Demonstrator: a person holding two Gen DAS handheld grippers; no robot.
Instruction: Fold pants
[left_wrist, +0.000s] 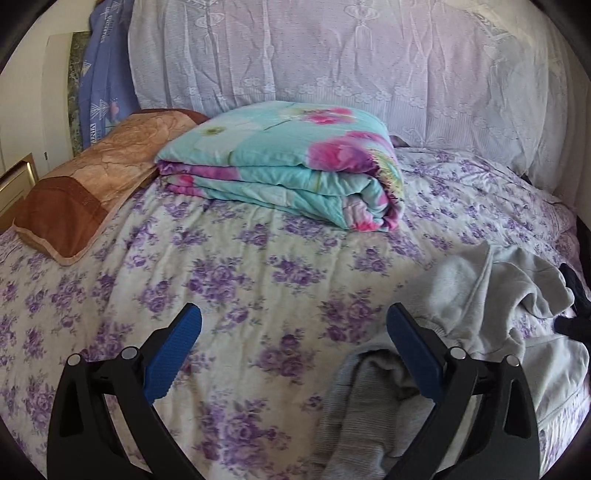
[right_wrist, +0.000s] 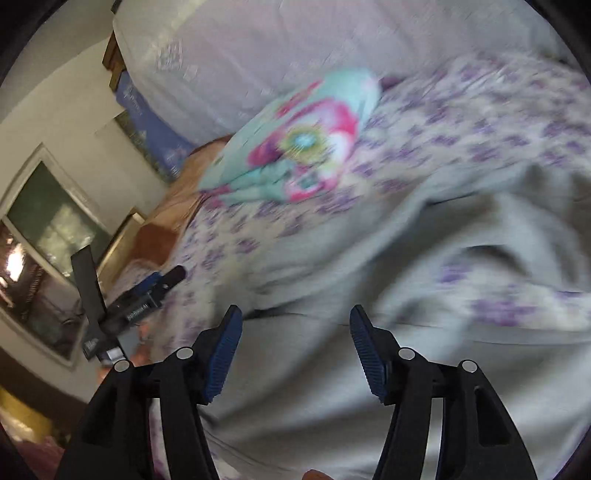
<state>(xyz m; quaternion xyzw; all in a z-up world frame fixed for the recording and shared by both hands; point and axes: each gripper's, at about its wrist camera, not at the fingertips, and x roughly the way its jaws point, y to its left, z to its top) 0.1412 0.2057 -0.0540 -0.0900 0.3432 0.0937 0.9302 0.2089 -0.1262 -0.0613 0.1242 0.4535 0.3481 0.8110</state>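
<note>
both claws (left_wrist: 293, 317) (right_wrist: 295, 319) gape empty over rumpled, soft grey pants (left_wrist: 491, 295).

We note grey pants (left_wrist: 480, 295), white bedsheet (left_wrist: 258, 277) with purple flowers; at 12 o'clock, turquoise quilt (left_wrist: 280, 166) with pink blooms.

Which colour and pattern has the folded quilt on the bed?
The folded quilt is turquoise with large pink flowers, clearest in the left wrist view.
</note>
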